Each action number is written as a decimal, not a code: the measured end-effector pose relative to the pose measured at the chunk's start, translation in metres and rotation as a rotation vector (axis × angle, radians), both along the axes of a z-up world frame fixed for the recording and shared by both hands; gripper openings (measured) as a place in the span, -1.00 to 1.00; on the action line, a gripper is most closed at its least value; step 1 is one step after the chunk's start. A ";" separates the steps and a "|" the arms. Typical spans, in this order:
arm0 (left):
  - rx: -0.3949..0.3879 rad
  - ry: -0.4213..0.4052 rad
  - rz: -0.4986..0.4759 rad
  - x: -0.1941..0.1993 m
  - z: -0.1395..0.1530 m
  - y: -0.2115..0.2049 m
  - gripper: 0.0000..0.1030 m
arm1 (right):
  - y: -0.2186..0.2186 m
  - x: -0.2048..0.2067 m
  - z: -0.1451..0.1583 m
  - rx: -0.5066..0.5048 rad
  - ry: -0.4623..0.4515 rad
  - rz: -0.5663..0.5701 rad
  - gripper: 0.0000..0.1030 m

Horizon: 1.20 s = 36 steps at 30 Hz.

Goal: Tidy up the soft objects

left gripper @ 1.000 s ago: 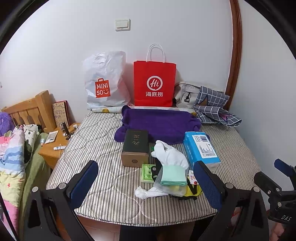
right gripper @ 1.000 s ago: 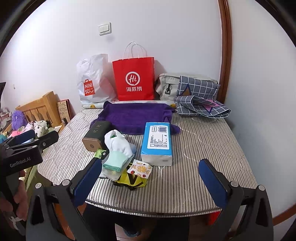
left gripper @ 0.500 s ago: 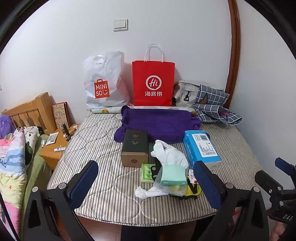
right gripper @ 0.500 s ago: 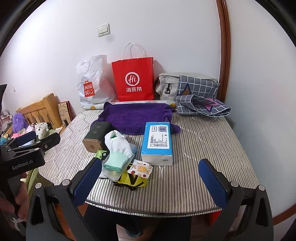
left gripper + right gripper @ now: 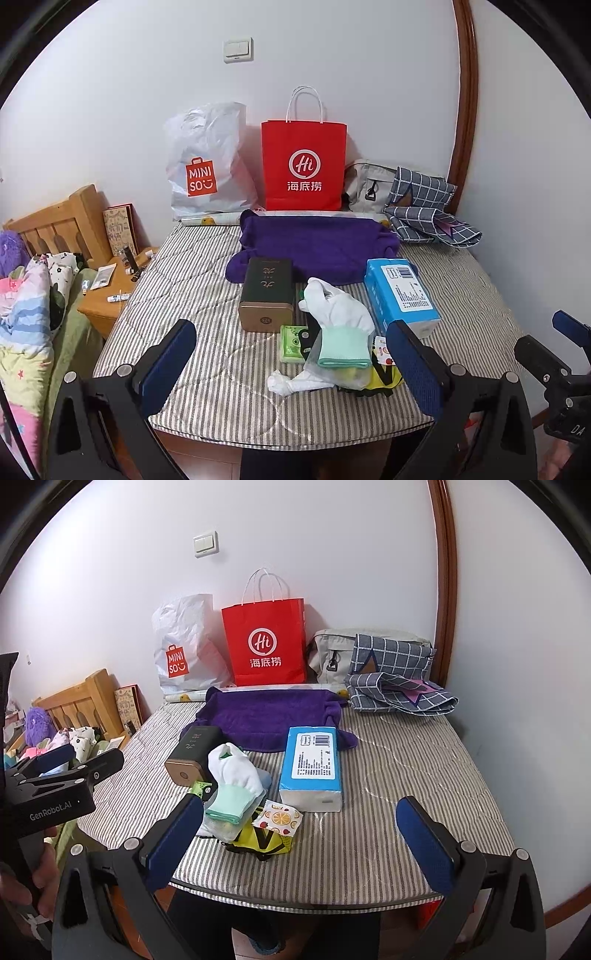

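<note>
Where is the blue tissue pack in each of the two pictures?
Left wrist view: the blue tissue pack lies right of centre, just right of the white glove.
Right wrist view: the tissue pack lies near the centre, again right of the glove.
Shared landmark: the red paper bag against the back wall.

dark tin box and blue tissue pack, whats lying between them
In both wrist views, the white glove with its mint cuff fills the gap between the dark tin box and the blue tissue pack.
</note>
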<state>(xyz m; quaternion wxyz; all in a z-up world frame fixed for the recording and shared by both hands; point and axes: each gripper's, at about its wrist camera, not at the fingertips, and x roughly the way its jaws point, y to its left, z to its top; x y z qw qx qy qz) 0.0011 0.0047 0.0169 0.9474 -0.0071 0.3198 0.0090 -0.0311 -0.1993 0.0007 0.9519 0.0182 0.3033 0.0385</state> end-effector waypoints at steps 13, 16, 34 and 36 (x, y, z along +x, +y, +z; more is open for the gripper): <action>0.004 -0.002 0.001 0.000 0.002 0.000 1.00 | -0.002 -0.001 0.009 -0.009 -0.015 -0.007 0.99; 0.004 -0.004 -0.001 0.000 0.003 -0.001 1.00 | -0.002 -0.003 0.011 -0.011 -0.020 -0.008 0.99; 0.007 -0.009 -0.005 -0.001 0.006 -0.004 1.00 | -0.003 -0.007 0.015 -0.014 -0.028 -0.010 0.99; 0.008 -0.009 -0.004 -0.001 0.007 -0.004 1.00 | -0.003 -0.007 0.015 -0.014 -0.028 -0.009 0.99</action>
